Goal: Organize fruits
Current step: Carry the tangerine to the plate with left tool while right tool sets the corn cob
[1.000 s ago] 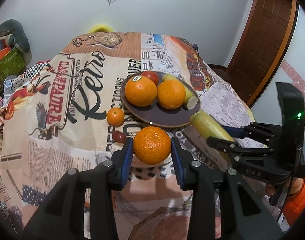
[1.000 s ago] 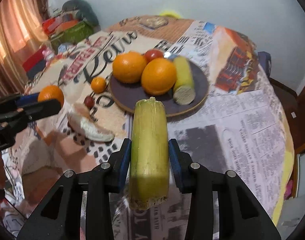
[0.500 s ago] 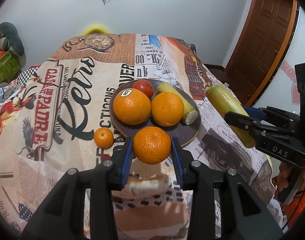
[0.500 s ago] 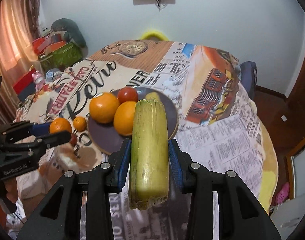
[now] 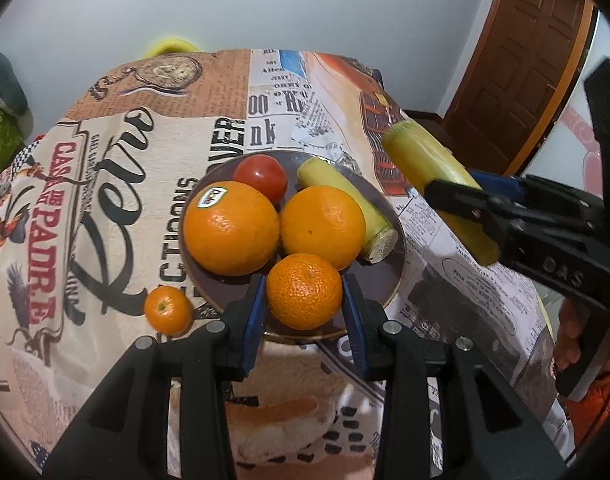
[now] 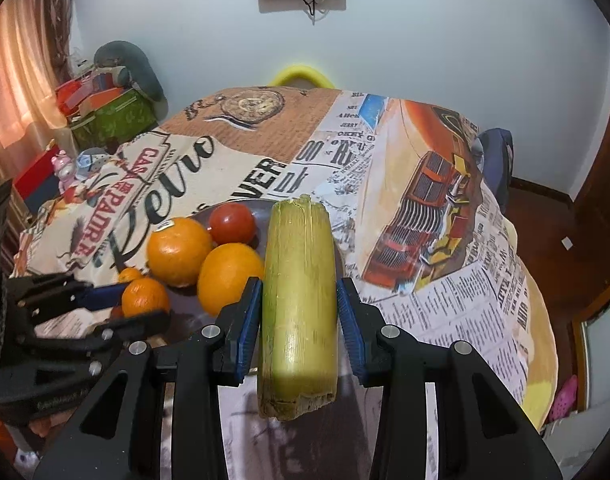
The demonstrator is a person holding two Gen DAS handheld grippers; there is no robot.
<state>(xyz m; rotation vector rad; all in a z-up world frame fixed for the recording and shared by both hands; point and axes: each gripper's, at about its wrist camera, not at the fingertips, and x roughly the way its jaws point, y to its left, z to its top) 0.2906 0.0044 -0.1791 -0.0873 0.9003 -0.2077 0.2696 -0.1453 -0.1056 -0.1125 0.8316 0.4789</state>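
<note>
My left gripper [image 5: 303, 312] is shut on a mandarin [image 5: 303, 290] and holds it over the near rim of the dark plate [image 5: 389, 280]. The plate holds two big oranges [image 5: 231, 227], a tomato [image 5: 261, 176] and a yellow-green stalk piece [image 5: 347, 204]. My right gripper [image 6: 299, 312] is shut on another yellow-green stalk piece [image 6: 299, 300], held in the air to the right of the plate; it also shows in the left wrist view [image 5: 437, 184]. A small mandarin [image 5: 168, 309] lies on the cloth left of the plate.
The round table wears a printed retro tablecloth [image 5: 105, 184]. A pale peeled fruit piece [image 5: 289, 420] lies on the cloth under my left gripper. Boxes and toys [image 6: 105, 116] sit beyond the table's left. A wooden door [image 5: 533, 60] stands at the right.
My left gripper has moved forward with the mandarin, now over the plate's near rim. My right gripper has risen and moved nearer the plate with the stalk piece.
</note>
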